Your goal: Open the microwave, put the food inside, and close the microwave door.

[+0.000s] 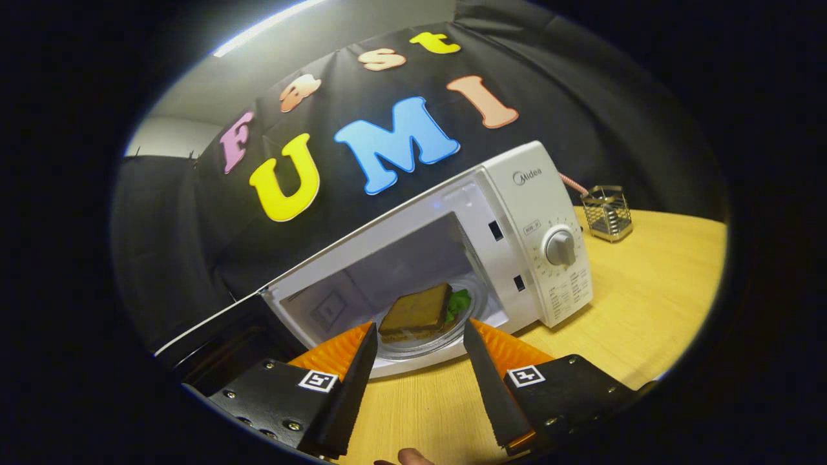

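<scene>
Sandwich (417, 312) on its glass plate (413, 347) inside the microwave (517, 213); my gripper (418, 336), fingers apart and empty, could clip the plate's rim backing out.

The two-finger claw (418, 332) has a pair of long, flat, blade-like fingers (356, 381) that taper to narrow tips in the lower middle of the frame. Each finger is backed on its outer side by a ribbed, wedge-shaped plate. Behind them sit two black, flat-faced mounting blocks (268, 394), one at the lower left and one at the lower right, with angular edges. Each block carries a small square black-and-white marker tag (318, 380) near its inner corner. Small round silver screws (292, 425) dot the blocks' lower edges. At the very bottom centre, a person's fingertip (413, 457) peeks in.
</scene>
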`<state>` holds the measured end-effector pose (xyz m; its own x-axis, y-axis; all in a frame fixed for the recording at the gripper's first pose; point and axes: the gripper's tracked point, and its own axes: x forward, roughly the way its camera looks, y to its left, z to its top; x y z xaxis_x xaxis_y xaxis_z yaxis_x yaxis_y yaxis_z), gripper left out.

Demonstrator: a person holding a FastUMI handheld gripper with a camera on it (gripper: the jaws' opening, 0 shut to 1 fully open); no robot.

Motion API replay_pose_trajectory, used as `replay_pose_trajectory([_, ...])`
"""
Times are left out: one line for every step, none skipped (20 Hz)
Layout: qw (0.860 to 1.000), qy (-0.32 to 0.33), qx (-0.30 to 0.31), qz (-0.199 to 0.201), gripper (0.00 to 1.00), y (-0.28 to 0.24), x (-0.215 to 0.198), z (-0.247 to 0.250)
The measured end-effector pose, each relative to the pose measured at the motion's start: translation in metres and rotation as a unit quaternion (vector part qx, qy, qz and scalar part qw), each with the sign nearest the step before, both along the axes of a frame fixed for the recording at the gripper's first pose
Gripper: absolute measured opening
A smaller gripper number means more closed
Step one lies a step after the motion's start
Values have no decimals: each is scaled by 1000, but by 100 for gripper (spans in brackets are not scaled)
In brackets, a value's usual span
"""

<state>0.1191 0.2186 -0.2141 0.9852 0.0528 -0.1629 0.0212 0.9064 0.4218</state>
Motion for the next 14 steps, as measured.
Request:
replay_pose_trajectory([1000,-11,-18,10,81,2,-12,7])
replay_pose_trajectory([999,-28,-33,21,80,5,-24,18])
replay_pose_trajectory([998,-37,-52,27,81,7,-32,23])
replay_pose_trajectory([996,-44,-69,31,80,8,-42,30])
replay_pose_trajectory([995,-48,-80,37,81,10,-50,35])
replay_pose_trajectory([994,-50,-83,42,80,13,-60,40])
replay_pose_trajectory([994,-52,-85,47,80,16,-69,43])
replay_pose_trajectory([993,-56,-87,54,78,22,-78,47])
replay_pose_trajectory([992,-57,-95,54,76,24,-85,50])
replay_pose_trajectory([991,-60,-107,53,76,27,-91,54])
replay_pose_trajectory([990,-61,-117,50,70,28,-95,56])
replay_pose_trajectory([989,-62,-127,50,61,31,-100,57])
replay_pose_trajectory([987,-63,-137,50,61,35,-105,59])
replay_pose_trajectory([987,-62,-145,39,47,33,-108,60])
